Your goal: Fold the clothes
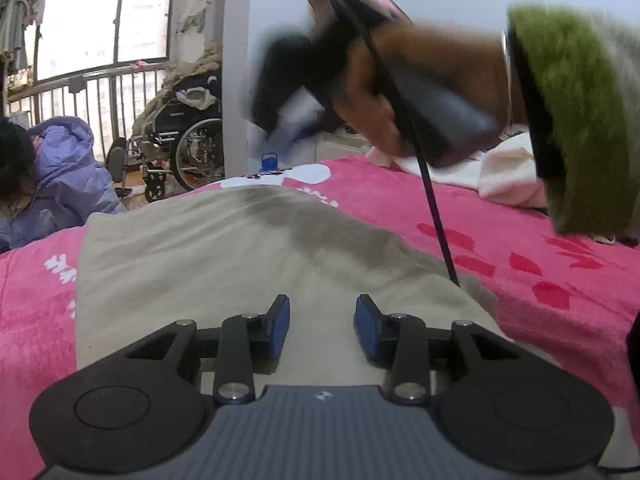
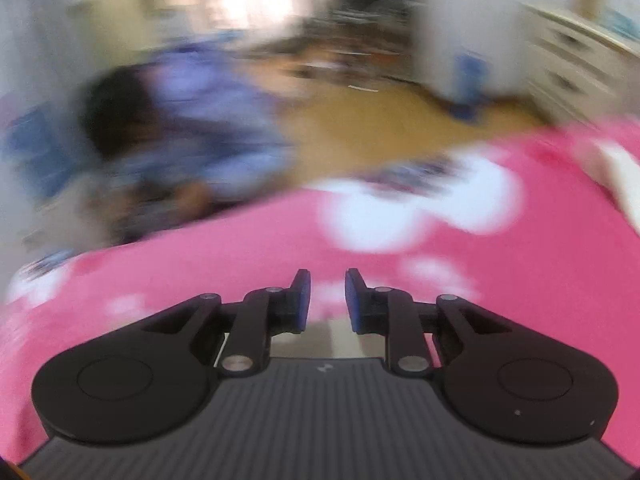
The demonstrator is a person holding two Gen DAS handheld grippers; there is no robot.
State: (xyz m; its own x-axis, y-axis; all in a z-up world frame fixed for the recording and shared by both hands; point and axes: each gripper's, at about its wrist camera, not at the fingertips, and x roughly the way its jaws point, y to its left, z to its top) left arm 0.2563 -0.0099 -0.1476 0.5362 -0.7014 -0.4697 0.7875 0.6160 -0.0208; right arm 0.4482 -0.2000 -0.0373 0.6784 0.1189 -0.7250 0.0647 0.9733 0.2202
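Observation:
A beige garment [image 1: 240, 248] lies spread flat on the pink blanket [image 1: 540, 280]. In the left wrist view my left gripper [image 1: 322, 312] hovers low over its near part, open, with nothing between the blue pads [image 1: 280, 320]. Above and to the right a hand [image 1: 372, 96] in a green sleeve [image 1: 572, 112] carries the other gripper through the air, blurred by motion. In the right wrist view my right gripper [image 2: 327, 292] is open and holds nothing, over the pink blanket [image 2: 240, 264]. A sliver of beige cloth [image 2: 332, 340] shows under it.
A cream garment [image 1: 500, 172] lies bunched at the far right of the bed. Past the bed's far edge a person in a purple jacket [image 1: 68, 176] sits on the floor, with a wheelchair [image 1: 184, 136] and a window railing behind. White drawers [image 2: 576, 60] stand at the right.

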